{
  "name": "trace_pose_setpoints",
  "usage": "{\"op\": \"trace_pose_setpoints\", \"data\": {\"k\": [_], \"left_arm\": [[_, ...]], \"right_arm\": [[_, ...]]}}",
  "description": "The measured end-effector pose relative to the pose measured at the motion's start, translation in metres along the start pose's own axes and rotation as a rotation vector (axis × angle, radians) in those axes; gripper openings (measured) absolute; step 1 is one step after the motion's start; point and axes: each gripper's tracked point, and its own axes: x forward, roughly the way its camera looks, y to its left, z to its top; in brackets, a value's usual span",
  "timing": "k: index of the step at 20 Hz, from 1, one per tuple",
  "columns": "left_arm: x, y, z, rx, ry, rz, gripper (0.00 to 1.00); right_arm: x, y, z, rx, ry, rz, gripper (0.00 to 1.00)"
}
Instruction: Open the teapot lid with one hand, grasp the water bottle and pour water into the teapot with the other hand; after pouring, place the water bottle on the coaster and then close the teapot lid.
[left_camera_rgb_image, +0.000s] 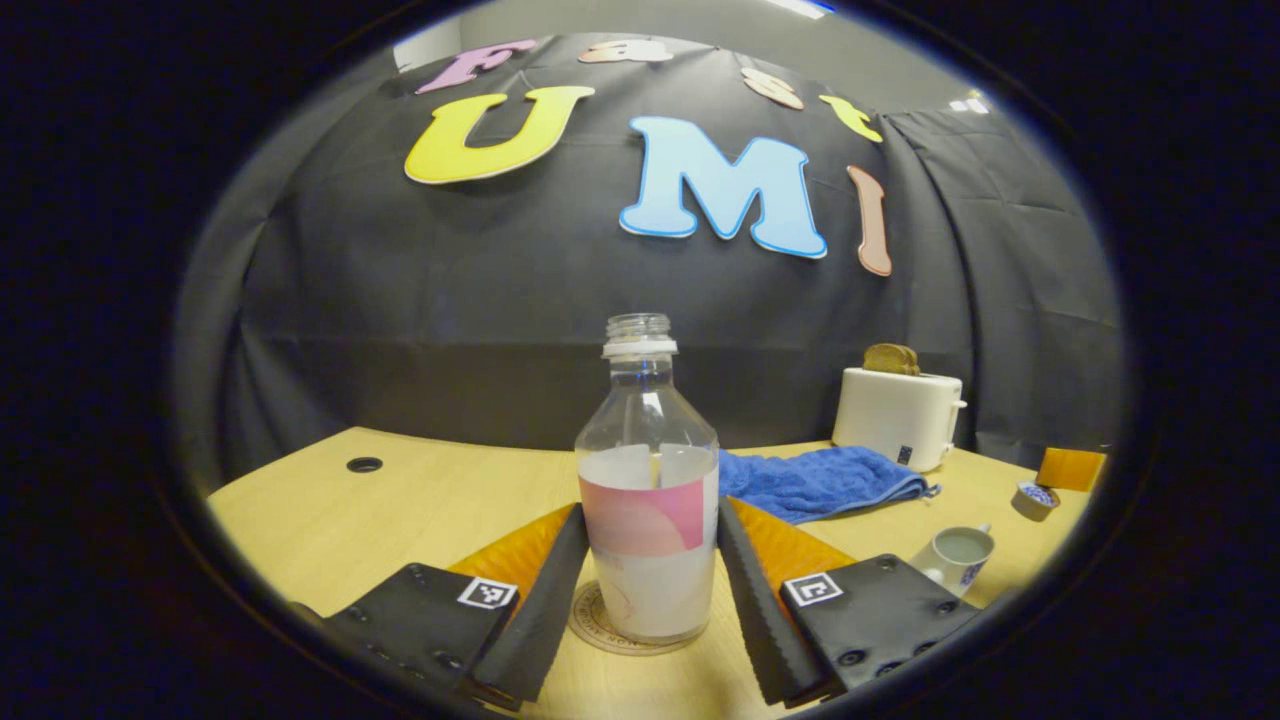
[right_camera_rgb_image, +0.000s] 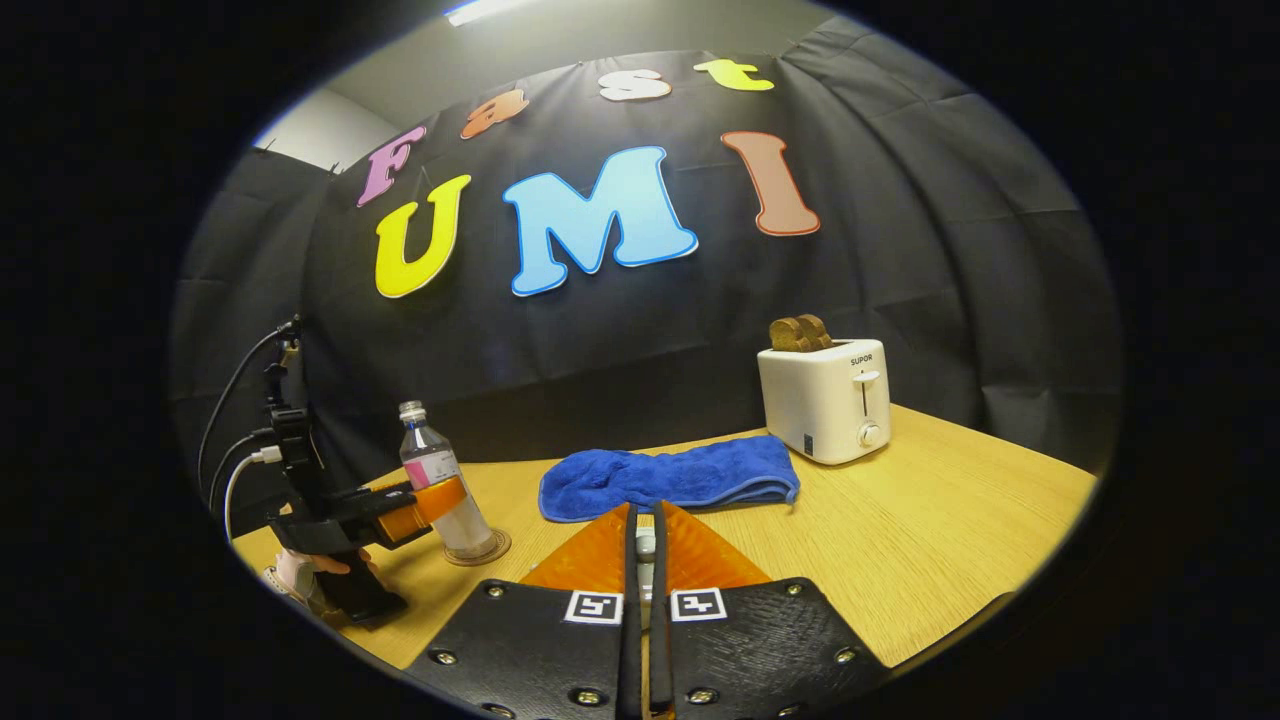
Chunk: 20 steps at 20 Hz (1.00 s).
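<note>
Coaster (left_camera_rgb_image: 600, 622): largely covered by the water bottle (left_camera_rgb_image: 648, 500) standing on it, its rim lettering too small to read. Small white object (right_camera_rgb_image: 646, 545) pinched between the right gripper (right_camera_rgb_image: 642, 560) fingers: mostly hidden, identity could not be told. Hand (right_camera_rgb_image: 310, 575) under the left gripper (right_camera_rgb_image: 430, 500): mostly hidden behind the handle.

Uncapped water bottle (left_camera_rgb_image: 648, 490) — upright on round coaster (left_camera_rgb_image: 590, 622), part-full

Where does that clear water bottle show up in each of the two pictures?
Left gripper view: the water bottle stands at centre, on the coaster.
Right gripper view: the bottle stands at lower left, on the same coaster.
Shared landmark: the blue towel, to its right in both views.
</note>
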Motion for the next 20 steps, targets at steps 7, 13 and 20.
{"op": "trace_pose_setpoints", "data": {"k": [7, 13, 20], "left_arm": [[-0.014, -0.003, -0.011, 0.011, 0.029, 0.03, 1.0], [-0.041, -0.009, -0.01, 0.064, 0.022, 0.025, 1.0], [-0.073, 0.005, -0.007, 0.022, 0.02, 0.048, 1.0]], "right_arm": [[0.003, 0.006, -0.002, -0.027, 0.003, 0.008, 0.03], [0.014, 0.021, -0.006, -0.074, 0.017, 0.026, 0.03], [0.03, 0.035, -0.02, -0.126, 0.061, 0.046, 0.03]]}}
